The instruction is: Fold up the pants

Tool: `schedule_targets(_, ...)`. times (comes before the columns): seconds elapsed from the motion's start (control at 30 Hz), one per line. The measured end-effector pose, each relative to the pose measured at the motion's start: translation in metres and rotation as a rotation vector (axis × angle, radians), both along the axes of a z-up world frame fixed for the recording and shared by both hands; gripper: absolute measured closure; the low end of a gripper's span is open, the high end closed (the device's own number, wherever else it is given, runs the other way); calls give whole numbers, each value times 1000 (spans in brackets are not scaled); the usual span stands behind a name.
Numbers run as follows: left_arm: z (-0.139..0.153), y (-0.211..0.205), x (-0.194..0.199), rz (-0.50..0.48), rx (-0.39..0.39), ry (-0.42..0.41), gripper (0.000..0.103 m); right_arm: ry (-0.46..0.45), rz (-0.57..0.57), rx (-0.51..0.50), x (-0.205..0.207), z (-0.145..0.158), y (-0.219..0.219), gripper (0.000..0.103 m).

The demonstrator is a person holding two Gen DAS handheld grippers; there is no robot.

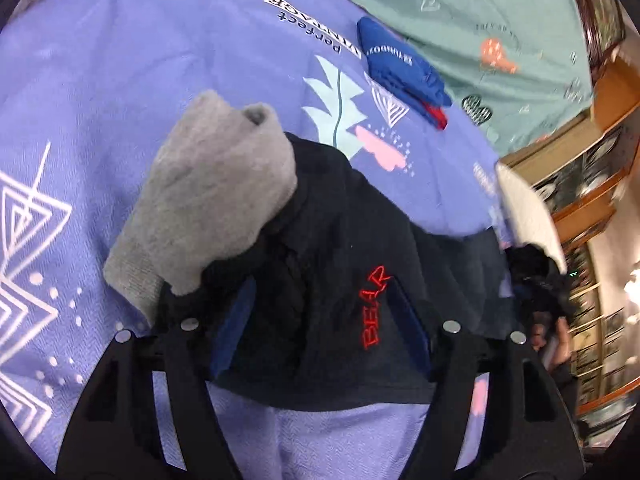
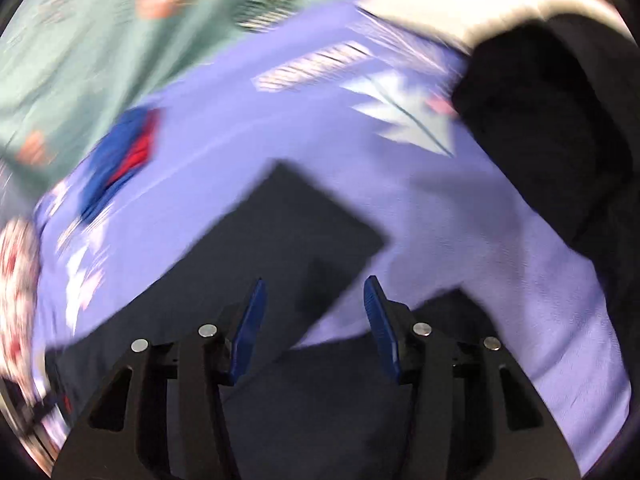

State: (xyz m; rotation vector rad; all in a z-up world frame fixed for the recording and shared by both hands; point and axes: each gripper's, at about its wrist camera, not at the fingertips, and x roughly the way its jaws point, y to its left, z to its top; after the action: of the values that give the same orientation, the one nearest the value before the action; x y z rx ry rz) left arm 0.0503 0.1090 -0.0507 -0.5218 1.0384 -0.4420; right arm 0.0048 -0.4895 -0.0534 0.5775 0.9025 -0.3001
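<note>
A lavender patterned bedsheet [image 1: 120, 100] covers the bed. The dark pants [image 1: 340, 248] marked BEAR lie bunched on it, between the open left gripper [image 1: 320, 332]. The right gripper [image 2: 314, 320] hangs open above dark cloth.

A lilac printed bedspread [image 1: 120, 92] meets a green one [image 1: 460, 20]; wooden glass-fronted shelves [image 1: 592, 216] stand right.

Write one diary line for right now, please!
task: fold pants | left gripper: open over dark pants, red BEAR stitching | right gripper: open, blurred | folded blue garment: apart on purple sheet
</note>
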Motion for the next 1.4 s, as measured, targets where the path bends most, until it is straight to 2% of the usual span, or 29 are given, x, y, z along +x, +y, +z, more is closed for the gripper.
schedule_targets(0.1, -4, 9, -3, 14, -34, 11, 39, 46, -24, 21, 18, -19, -11, 51)
schedule_targets(0.17, -4, 7, -5, 12, -11, 4, 39, 82, -14, -12, 31, -27, -3, 51)
schedule_targets(0.2, -2, 4, -6, 10, 7, 0, 39, 94, -1, -71, 37, -28, 6, 55)
schedule_targets(0.23, -1, 1, -5, 9, 15, -2, 39, 82, 32, -106, 41, -26, 15, 93)
schedule_targets(0.33, 0, -1, -1, 9, 12, 2, 39, 5, 50, -87, 34, -12, 23, 96)
schedule_targets(0.43, 0, -4, 3, 6, 8, 6, 39, -132, 38, -98, -8, 33, 21, 96)
schedule_targets(0.5, 0, -4, 2, 1, 15, 3, 39, -213, 11, -152, -49, 70, 19, 96)
schedule_targets(0.6, 1, -6, -2, -4, 28, -8, 39, -250, -54, -182, -110, 95, 11, 96)
schedule_targets(0.67, 2, -6, -3, -7, 33, -14, 39, -201, -81, -172, -135, 80, 3, 96)
schedule_targets(0.77, 2, -7, -3, -10, 37, -15, 39, -91, -90, -108, -150, 29, -7, 96)
schedule_targets(0.83, 2, -7, -4, -14, 47, -15, 39, -50, -88, -80, -153, -3, -6, 96)
schedule_targets(0.9, 3, -8, -5, -17, 59, -15, 39, -52, -92, -68, -156, -17, -3, 96)
schedule_targets(0.97, 4, -7, -6, -18, 62, -13, 39, -75, -93, -60, -157, -13, -3, 96)
schedule_targets(1.07, 5, -7, -8, -13, 65, -14, 39, -119, -85, -100, -163, 10, 1, 96)
schedule_targets(1.13, 4, -8, -8, -12, 73, -19, 39, -83, -82, -118, -163, 14, 0, 94)
schedule_targets(1.2, 4, -10, -9, -13, 87, -22, 39, 35, -57, -121, -153, -7, -5, 90)
schedule_targets(1.27, 9, -13, -11, -19, 115, -24, 39, 24, -55, -107, -156, -10, -8, 88)
schedule_targets(1.3, 16, -18, -14, -33, 156, -33, 38, 4, -65, -144, -161, 1, -6, 80)
schedule_targets(1.33, 25, -23, -18, -51, 200, -60, 35, -14, -90, -218, -166, 17, -1, 66)
schedule_targets(1.37, 35, -29, -23, -67, 253, -104, 32, -30, -110, -274, -169, 27, 3, 61)
schedule_targets(1.4, 42, -33, -26, -69, 294, -140, 23, -64, -121, -351, -168, 48, 11, 56)
